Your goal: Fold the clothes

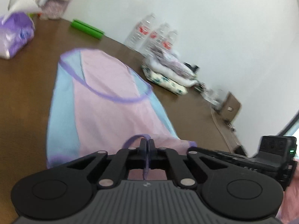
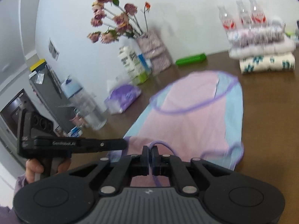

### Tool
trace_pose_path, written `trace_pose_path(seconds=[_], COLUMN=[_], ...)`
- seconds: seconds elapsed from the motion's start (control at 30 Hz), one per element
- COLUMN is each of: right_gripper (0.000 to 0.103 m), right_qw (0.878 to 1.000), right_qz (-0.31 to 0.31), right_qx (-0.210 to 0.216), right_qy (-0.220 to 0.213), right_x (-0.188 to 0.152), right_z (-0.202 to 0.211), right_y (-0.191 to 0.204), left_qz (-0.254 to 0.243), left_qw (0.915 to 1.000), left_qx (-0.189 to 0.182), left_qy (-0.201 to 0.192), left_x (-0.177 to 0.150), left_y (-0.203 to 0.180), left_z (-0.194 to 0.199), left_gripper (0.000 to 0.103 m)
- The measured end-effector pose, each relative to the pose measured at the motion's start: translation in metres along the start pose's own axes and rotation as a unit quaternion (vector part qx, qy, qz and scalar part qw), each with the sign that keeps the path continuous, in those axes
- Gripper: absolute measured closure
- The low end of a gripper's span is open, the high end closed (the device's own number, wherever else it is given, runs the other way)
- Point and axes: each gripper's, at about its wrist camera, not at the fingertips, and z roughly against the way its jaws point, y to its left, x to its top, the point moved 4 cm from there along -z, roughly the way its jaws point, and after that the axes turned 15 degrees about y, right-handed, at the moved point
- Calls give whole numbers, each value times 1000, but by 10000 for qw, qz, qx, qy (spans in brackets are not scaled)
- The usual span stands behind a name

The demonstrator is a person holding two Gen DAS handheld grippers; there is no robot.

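Left gripper (image 1: 147,145) and right gripper (image 2: 150,154), marked "GenRobot.AI", each pinch the purple trim of a pink-and-blue cloth garment (image 1: 104,100) at six o'clock; label text on the clear plastic bottles (image 1: 149,31) at one o'clock is unreadable.

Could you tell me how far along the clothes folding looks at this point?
Done: a stack of folded clothes sits by the wall. In hand: the pink and blue top lies flat on the table, and the left gripper and right gripper are each shut on its purple trim at the near edge. Left: no fold is made in it yet.
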Motion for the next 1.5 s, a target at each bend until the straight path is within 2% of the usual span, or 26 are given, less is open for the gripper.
trace_pose_path(seconds=[0.1,0.13,0.17,0.2,0.27,0.3,0.37,0.47,0.63,0.67,0.73,0.77,0.83,0.9,1.0,1.07,1.1,1.17,1.2,1.3,1.4,1.5], right_gripper=[91,90,90,90,85,80,78,77,76,76,77,77,78,85,88,88,88,88,88,93,94,91], right_qw=[9989,9976,9968,9968,9973,9975,9975,9950,9821,9794,9755,9734,9680,9599,9516,9463,9449,9469,9480,9478,9440,9503], right_qz=[-152,-214,-195,-107,72,146,293,653,1673,1806,1886,1911,1978,2104,2296,2422,2457,2417,2389,2390,2477,2339], right_qx=[-430,-616,-735,-777,-732,-685,-632,-631,-697,-753,-974,-1096,-1371,-1681,-1924,-2018,-2052,-2025,-2014,-2030,-2101,-2006], right_qy=[118,252,258,124,-46,-53,130,423,507,505,582,631,713,772,684,713,683,624,599,584,579,452], right_x=[23,25,25,23,13,6,-13,-47,-89,-94,-101,-105,-113,-125,-136,-140,-140,-139,-138,-140,-145,-142], right_z=[-25,-30,-29,-21,1,10,24,35,51,53,51,50,46,39,39,41,43,47,47,45,47,60], right_y=[-13,-16,-16,-14,-13,-14,-17,-10,24,29,33,34,36,37,42,46,47,46,44,41,40,39], left_qz=[215,245,226,142,-135,-363,-766,-957,-1048,-1117,-1178,-1144,-1066,-1069,-1027,-1074,-1198,-1399,-1438,-1453,-1392,-1241], left_qw=[9962,9930,9914,9923,9943,9946,9939,9926,9894,9882,9869,9869,9873,9863,9838,9812,9808,9819,9827,9781,9769,9783], left_qx=[847,1151,1285,1228,1044,967,791,536,610,646,825,908,1006,1136,1407,1587,1539,1263,1157,1478,1614,1657], left_qy=[45,49,4,-83,-165,-82,109,527,804,826,737,684,611,543,425,207,1,-180,-140,173,143,99], left_x=[12,10,7,1,-16,-27,-47,-73,-93,-96,-100,-101,-104,-109,-117,-120,-122,-127,-130,-138,-144,-141], left_y=[10,13,14,14,14,12,9,9,4,4,5,7,10,10,8,0,-6,-17,-20,-18,-10,-4], left_z=[-14,-14,-10,-1,18,24,33,29,30,29,31,32,36,40,49,56,61,65,62,46,49,55], left_gripper=[91,89,86,81,62,61,61,62,62,67,80,83,84,83,82,75,75,75,75,79,83,82])
